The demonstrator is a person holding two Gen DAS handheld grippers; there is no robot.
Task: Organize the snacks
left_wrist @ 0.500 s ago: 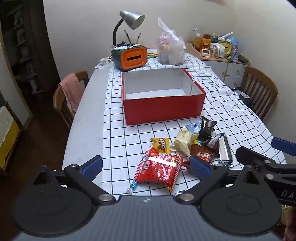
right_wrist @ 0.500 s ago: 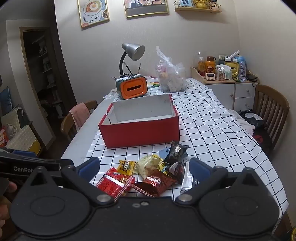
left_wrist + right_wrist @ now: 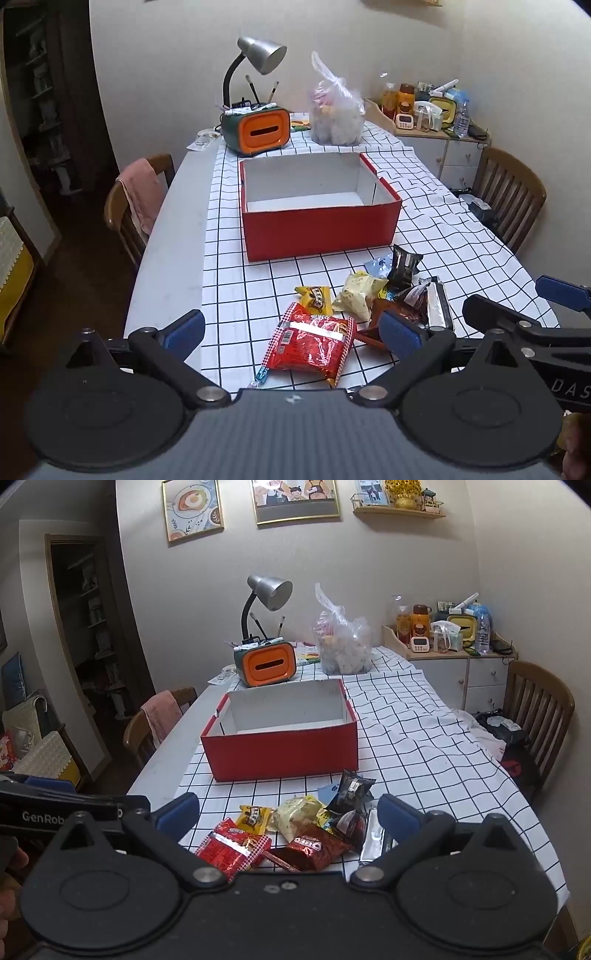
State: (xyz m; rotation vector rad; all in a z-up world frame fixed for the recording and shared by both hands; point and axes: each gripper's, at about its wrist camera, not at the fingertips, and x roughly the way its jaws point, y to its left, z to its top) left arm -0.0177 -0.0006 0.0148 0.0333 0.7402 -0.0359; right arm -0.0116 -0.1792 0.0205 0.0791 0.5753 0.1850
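An empty red box [image 3: 321, 225] with a white inside stands mid-table; it also shows in the right wrist view [image 3: 280, 749]. In front of it lies a pile of snacks: a red checked packet [image 3: 310, 345] [image 3: 232, 847], a yellow packet [image 3: 314, 295] [image 3: 254, 816], a pale packet [image 3: 356, 295], a dark packet [image 3: 404, 264] [image 3: 352, 788], an Oreo packet [image 3: 314, 849] and a silver bar [image 3: 436, 308]. My left gripper [image 3: 291, 332] is open above the red packet. My right gripper [image 3: 288, 814] is open above the pile, holding nothing.
An orange pen holder with a grey lamp [image 3: 258, 129] and a clear bag [image 3: 336, 118] stand behind the box. Wooden chairs flank the table, one left with a pink towel [image 3: 142, 192] and one right [image 3: 513, 192]. A cabinet [image 3: 447, 664] holds bottles.
Both grippers have stayed almost still; the views shift only slightly. Nothing was taken hold of.
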